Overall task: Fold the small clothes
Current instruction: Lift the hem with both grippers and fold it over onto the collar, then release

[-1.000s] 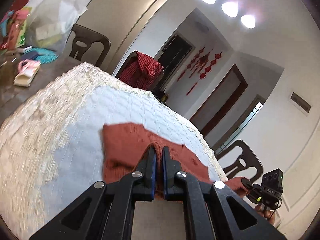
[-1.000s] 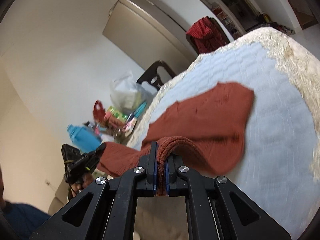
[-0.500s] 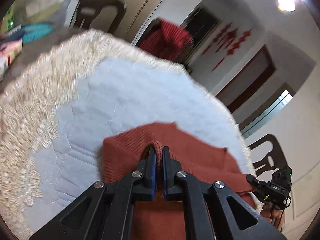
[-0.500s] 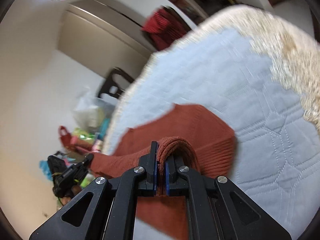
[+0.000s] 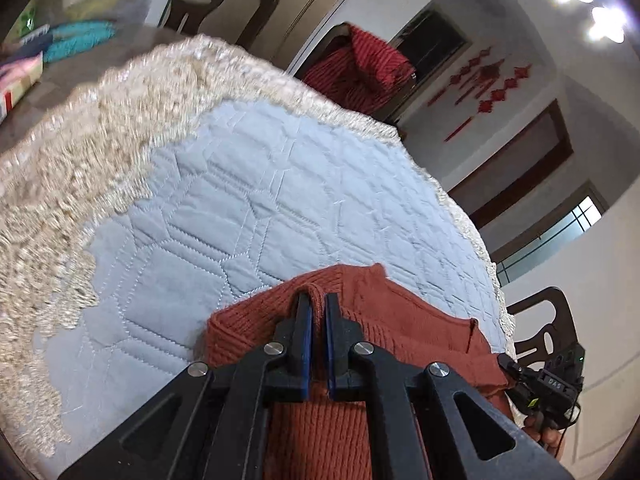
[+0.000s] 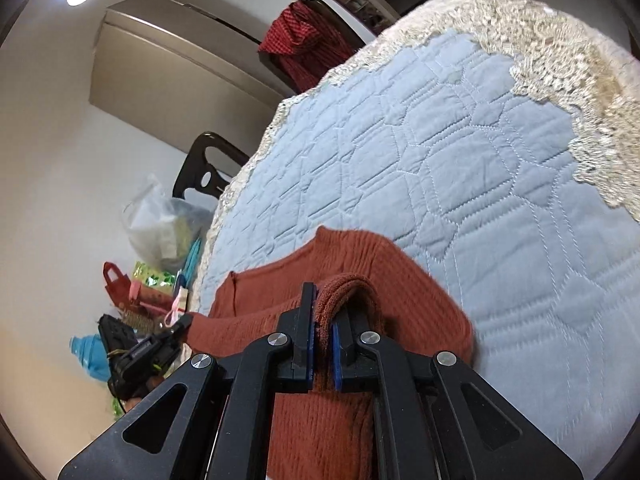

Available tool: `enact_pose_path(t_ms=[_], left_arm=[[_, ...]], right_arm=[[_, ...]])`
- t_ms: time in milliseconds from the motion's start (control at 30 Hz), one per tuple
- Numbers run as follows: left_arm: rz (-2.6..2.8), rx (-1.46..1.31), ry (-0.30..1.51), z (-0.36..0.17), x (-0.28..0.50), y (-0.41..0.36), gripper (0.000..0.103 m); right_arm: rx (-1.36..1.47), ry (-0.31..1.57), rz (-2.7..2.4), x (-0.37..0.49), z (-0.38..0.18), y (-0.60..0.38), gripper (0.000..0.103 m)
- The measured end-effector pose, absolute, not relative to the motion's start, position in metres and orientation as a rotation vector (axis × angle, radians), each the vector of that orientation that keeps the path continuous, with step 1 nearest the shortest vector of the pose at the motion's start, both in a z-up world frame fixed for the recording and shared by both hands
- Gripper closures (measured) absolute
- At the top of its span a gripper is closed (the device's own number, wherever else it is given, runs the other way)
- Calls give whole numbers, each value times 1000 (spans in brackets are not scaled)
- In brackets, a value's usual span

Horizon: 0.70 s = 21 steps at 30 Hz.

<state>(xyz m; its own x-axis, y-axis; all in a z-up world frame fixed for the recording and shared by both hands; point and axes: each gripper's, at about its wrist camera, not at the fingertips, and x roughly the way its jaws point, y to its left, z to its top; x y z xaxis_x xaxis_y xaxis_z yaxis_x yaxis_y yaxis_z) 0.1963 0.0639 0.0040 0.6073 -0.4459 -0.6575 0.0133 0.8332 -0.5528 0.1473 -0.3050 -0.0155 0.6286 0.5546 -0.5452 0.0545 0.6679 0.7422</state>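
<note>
A rust-red knitted garment point(image 5: 412, 320) lies at the near edge of the table, on a light blue quilted cloth point(image 5: 256, 200). My left gripper point(image 5: 318, 300) is shut on a fold of its hem. My right gripper point(image 6: 322, 292) is shut on another fold of the same garment point(image 6: 400, 280). Each gripper shows at the edge of the other's view, the right gripper point(image 5: 548, 384) at the garment's right end, the left gripper point(image 6: 140, 352) at its left end. The garment hangs partly below both grippers, out of sight.
The cloth has a cream lace border point(image 5: 72, 168). Dark chairs stand around the table point(image 5: 216, 4), one draped with a red checked cloth point(image 5: 360, 68). Bags and bright clutter lie on the table's far left point(image 6: 156, 248). Another chair point(image 5: 544, 320) stands at right.
Both grippers have carried the garment's held edge toward the near side of the table and lower. More of the garment now lies under and behind the fingers, and less spreads on the cloth.
</note>
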Motion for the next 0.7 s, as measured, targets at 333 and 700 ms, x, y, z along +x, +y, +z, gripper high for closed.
enact_pose_path(t_ms=[333, 700], left_arm=[[-224, -521, 805, 20, 191, 68, 77], [-350, -324, 786, 33, 130, 20, 74]], right_arm=[[857, 768, 331, 145, -4, -321, 65], [578, 740, 346, 92, 16, -281, 65]])
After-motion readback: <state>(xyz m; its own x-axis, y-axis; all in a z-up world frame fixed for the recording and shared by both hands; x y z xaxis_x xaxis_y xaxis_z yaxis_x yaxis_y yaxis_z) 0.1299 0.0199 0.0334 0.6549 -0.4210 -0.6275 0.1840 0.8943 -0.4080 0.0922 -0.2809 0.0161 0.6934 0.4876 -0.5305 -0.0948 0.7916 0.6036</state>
